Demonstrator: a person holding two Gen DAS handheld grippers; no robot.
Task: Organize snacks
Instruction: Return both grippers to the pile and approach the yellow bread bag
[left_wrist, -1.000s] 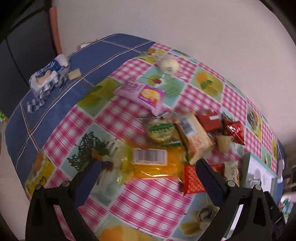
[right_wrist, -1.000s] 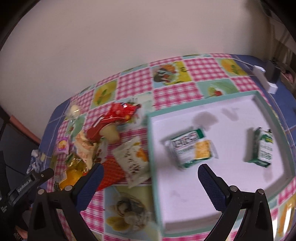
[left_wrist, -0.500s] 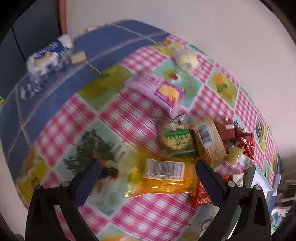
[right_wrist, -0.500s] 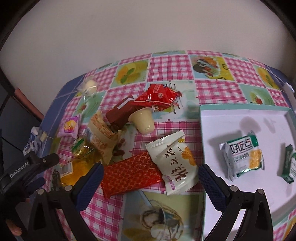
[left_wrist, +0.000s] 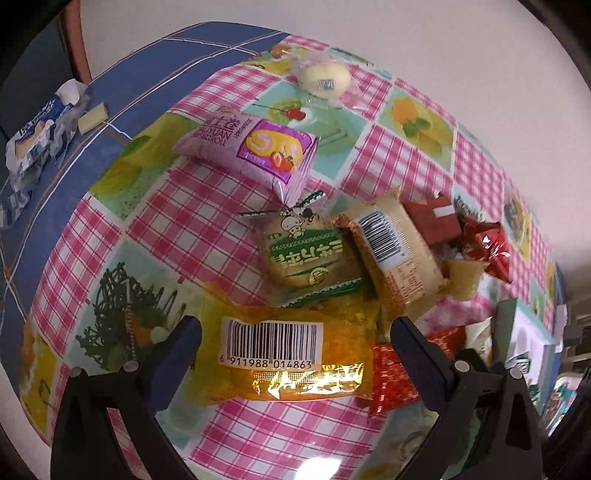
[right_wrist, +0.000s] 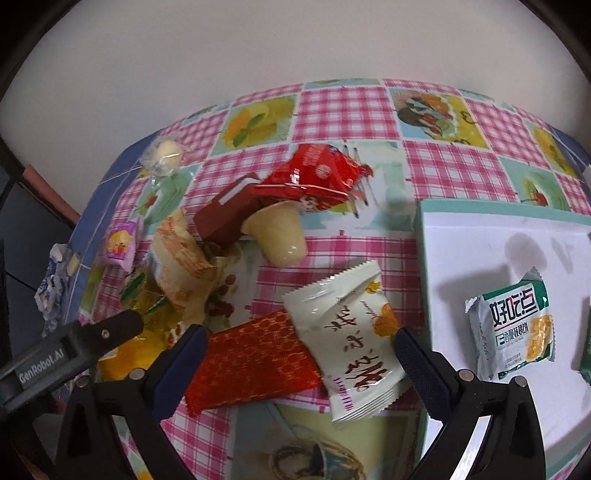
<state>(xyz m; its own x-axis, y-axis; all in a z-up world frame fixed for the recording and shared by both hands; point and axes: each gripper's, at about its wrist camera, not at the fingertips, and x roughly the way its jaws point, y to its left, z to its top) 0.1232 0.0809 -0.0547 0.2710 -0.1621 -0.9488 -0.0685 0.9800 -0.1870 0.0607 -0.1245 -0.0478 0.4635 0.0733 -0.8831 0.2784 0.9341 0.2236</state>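
A pile of snacks lies on the checkered tablecloth. My left gripper is open and straddles a yellow packet with a barcode. Behind it lie a green biscuit packet, a beige wafer pack and a pink roll-cake packet. My right gripper is open over a red patterned packet and a white packet. A white tray at the right holds a green-and-white biscuit packet.
A jelly cup, a brown bar and a red foil packet lie behind the right gripper. A round cream bun sits far back. A crumpled blue-and-white wrapper lies on the blue cloth at the left.
Both grippers have come down and closer to the pile. The left one now straddles the yellow packet. The right one swung left from the tray to the red and white packets.
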